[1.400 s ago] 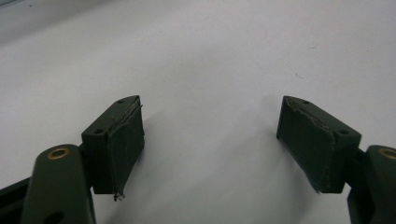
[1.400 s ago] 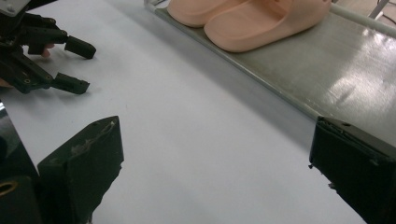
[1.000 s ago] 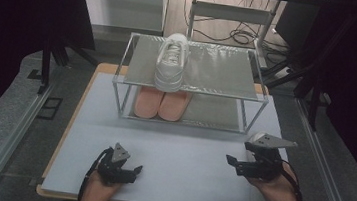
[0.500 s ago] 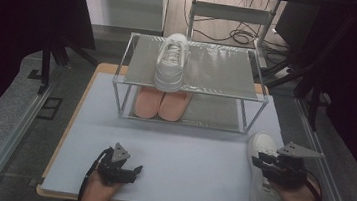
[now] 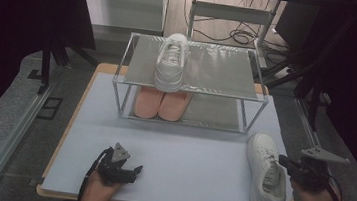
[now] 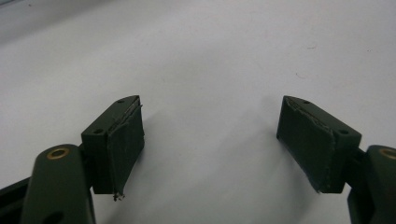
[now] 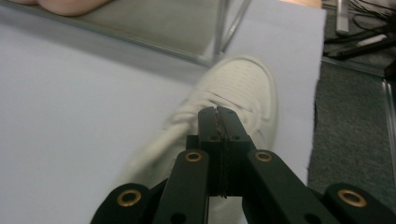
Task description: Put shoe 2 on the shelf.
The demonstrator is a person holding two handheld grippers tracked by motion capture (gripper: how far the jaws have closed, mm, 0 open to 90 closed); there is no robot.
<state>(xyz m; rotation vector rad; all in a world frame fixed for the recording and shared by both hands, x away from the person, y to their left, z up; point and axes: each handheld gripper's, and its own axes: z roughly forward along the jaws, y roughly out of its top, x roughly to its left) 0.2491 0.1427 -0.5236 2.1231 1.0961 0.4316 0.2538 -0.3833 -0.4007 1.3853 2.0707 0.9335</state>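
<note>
At near right table edge: white shoe (image 5: 265, 172), toe toward rack (image 5: 194, 87). Right gripper (image 5: 284, 163) over its laces, jaws just pressed together, nothing visibly pinched. Left gripper (image 5: 131, 170) spread, idle near left. Better reopen, bite collar firmly, then lift beside mate (image 5: 171, 62).

You have one white lace-up sneaker (image 5: 265, 171) lying upright on its sole at the table's near right corner, toe toward the rack, heel toward you. Its laces are tied, and its perforated toe faces forward.
</note>
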